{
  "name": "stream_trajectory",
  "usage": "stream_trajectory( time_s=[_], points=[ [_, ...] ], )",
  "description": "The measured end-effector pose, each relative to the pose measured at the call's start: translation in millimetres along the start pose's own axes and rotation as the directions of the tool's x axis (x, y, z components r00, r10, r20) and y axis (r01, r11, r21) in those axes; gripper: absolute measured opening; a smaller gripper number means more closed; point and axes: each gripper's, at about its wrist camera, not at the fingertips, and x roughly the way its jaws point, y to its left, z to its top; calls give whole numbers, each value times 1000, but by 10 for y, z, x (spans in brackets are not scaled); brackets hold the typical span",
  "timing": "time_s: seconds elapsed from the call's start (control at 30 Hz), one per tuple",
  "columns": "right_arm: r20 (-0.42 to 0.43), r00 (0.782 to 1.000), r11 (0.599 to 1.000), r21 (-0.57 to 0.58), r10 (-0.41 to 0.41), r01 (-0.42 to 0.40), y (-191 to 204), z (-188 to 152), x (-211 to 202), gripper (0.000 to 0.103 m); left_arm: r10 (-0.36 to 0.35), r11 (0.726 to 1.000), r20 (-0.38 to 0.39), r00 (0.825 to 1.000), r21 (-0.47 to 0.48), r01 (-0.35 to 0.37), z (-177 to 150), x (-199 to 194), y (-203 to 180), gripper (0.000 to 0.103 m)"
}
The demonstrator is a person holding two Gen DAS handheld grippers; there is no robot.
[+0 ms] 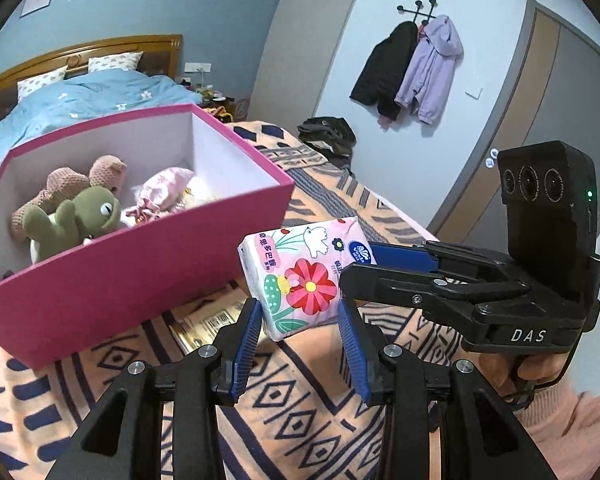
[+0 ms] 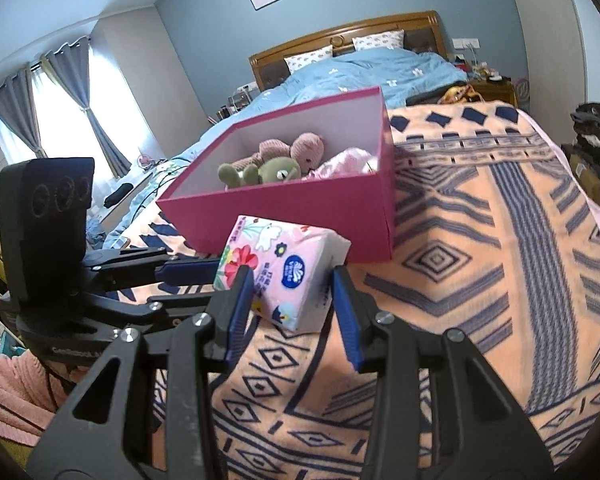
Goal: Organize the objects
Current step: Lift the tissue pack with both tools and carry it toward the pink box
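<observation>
Bedroom blanket (image 2: pixel 480 240) below, a tissue pack (image 1: pixel 300 280) hangs pinched between left claw (image 1: pixel 300 320) and right claw (image 2: pixel 292 300), near the pink box (image 1: pixel 140 276). Plush toys (image 1: pixel 72 208) already lie inside; the pack likely goes next.

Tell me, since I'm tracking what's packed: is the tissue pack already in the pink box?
No, the tissue pack is outside the pink box, gripped by both tongs.

Glossy plastic-wrapped tissue pack (image 1: pixel 300 280), matt card box (image 1: pixel 140 280) — woven blanket (image 1: pixel 300 400), plush frog (image 1: pixel 80 220).
</observation>
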Motion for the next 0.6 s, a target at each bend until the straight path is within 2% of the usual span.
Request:
stream_trajectory(
  time_s=[0.6],
  points=[
    [57,998,999,-52,19,-16,74,423,45,43,41,999,65,997,-10,-41,318,-114,125,39]
  ],
)
